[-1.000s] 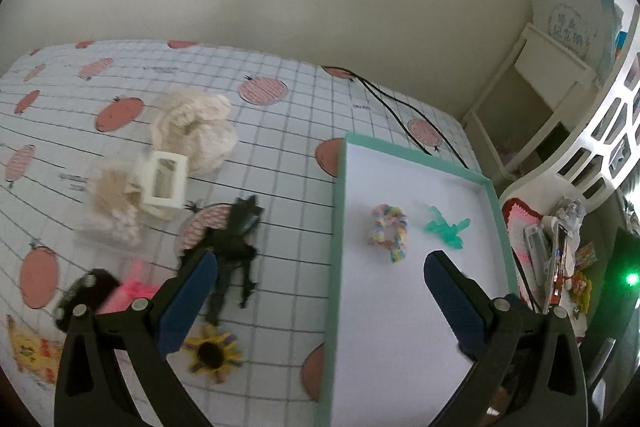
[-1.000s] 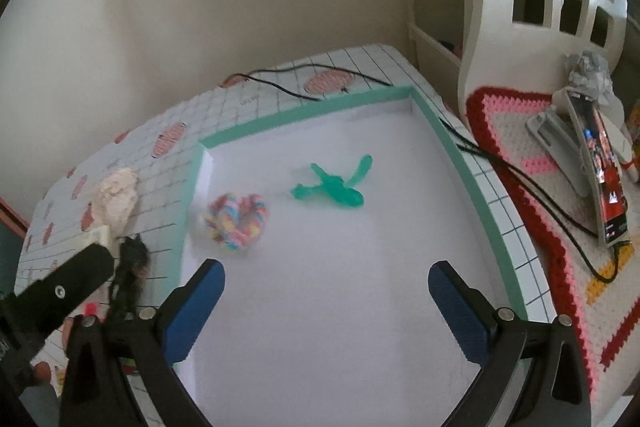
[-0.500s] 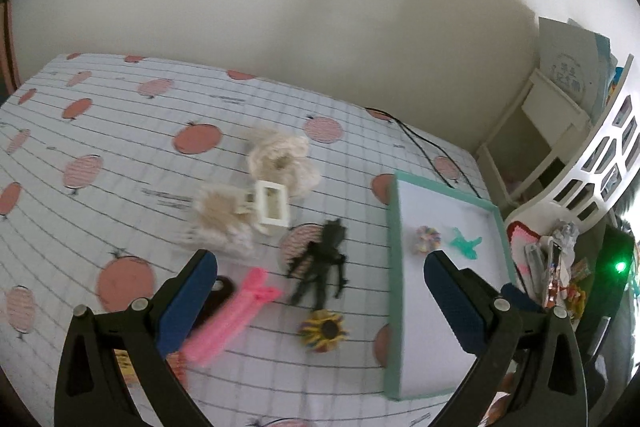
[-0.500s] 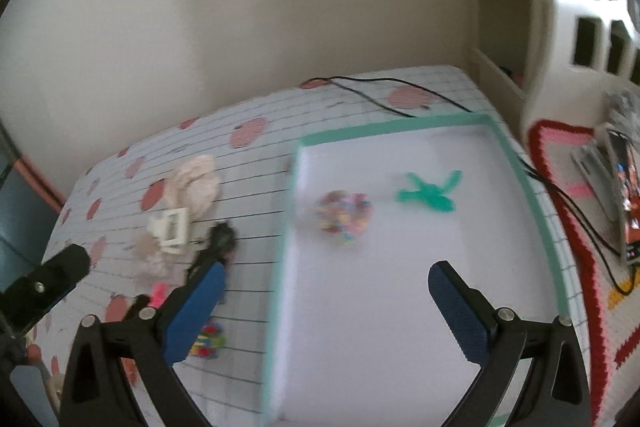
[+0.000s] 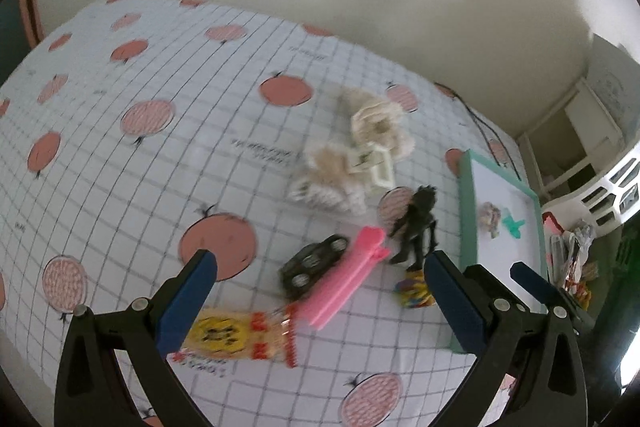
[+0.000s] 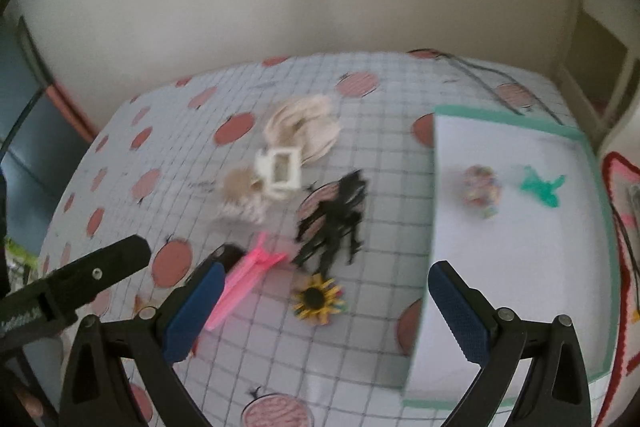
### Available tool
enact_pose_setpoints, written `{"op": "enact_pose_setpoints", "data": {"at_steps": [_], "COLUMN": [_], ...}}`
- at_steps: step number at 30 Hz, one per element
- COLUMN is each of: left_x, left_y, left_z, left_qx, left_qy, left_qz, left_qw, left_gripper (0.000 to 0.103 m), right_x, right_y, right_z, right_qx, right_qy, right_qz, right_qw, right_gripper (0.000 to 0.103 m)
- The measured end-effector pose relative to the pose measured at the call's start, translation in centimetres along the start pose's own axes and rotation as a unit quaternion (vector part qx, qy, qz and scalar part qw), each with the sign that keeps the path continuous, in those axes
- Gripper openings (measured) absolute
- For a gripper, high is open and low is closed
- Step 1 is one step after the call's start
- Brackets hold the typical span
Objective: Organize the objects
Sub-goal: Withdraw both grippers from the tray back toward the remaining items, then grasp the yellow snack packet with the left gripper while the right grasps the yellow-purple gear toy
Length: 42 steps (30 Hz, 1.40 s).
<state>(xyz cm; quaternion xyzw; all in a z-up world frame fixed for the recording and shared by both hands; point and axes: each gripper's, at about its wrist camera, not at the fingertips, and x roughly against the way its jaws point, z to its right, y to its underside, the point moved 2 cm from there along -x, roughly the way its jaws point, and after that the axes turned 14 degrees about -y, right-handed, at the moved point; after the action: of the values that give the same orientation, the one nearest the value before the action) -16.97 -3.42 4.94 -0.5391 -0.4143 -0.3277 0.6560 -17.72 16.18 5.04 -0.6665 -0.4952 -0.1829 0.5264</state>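
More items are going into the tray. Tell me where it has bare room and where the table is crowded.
The tray is bare on its near half, below the colourful scrunchie and green clip. It is crowded left of the tray, from the black figure and sunflower clip to the pink clip.

Black car (image 6: 229, 254): mostly hidden behind right gripper's left finger (image 6: 195, 311). Snack packet (image 5: 236, 337): print blurred, partly behind left gripper's left finger (image 5: 185, 303).

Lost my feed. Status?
Left gripper open, empty. Right gripper open, empty. Two items in tray; clips, toy car on table. Nothing blocking.
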Motion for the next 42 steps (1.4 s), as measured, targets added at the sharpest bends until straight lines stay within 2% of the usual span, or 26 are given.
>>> {"op": "enact_pose_setpoints", "data": {"at_steps": [8,12,18,25,37,39,42], "left_x": [-1.7,-2.7,-3.9,-4.8,-6.0,-6.3,-6.5], "left_y": [1.1,1.8,2.6,4.1,6.6,6.9,6.9], "left_z": [-3.0,-3.9,-3.6,-2.0,0.2,0.4,0.4], "left_qx": [-0.03,-0.051,-0.089,-0.16,-0.265,-0.277,-0.279], "left_qy": [-0.034,-0.074,-0.068,-0.073,-0.115,-0.132,-0.139], "left_qz": [-0.045,-0.061,-0.088,-0.102,-0.108,-0.103,-0.097], "left_qw": [0.998,0.994,0.9899,0.9791,0.9514,0.9461,0.9451], "left_gripper": [0.103,0.103,0.103,0.103,0.103,0.103,0.103], "right_x": [-2.5,-3.5,-4.4,-5.7,-6.5,-6.5,-6.4], "right_y": [1.4,1.9,2.3,2.6,3.1,3.1,3.2], "right_z": [-0.5,0.3,1.5,1.9,1.8,1.8,1.8], "right_qx": [0.01,-0.003,-0.028,-0.037,-0.033,-0.031,-0.026], "right_qy": [0.015,0.02,0.024,0.024,0.026,0.027,0.029], "right_qz": [-0.053,-0.072,-0.085,-0.101,-0.117,-0.119,-0.12], "right_qw": [0.998,0.997,0.996,0.994,0.992,0.992,0.992], "right_gripper": [0.103,0.103,0.103,0.103,0.103,0.103,0.103]}}
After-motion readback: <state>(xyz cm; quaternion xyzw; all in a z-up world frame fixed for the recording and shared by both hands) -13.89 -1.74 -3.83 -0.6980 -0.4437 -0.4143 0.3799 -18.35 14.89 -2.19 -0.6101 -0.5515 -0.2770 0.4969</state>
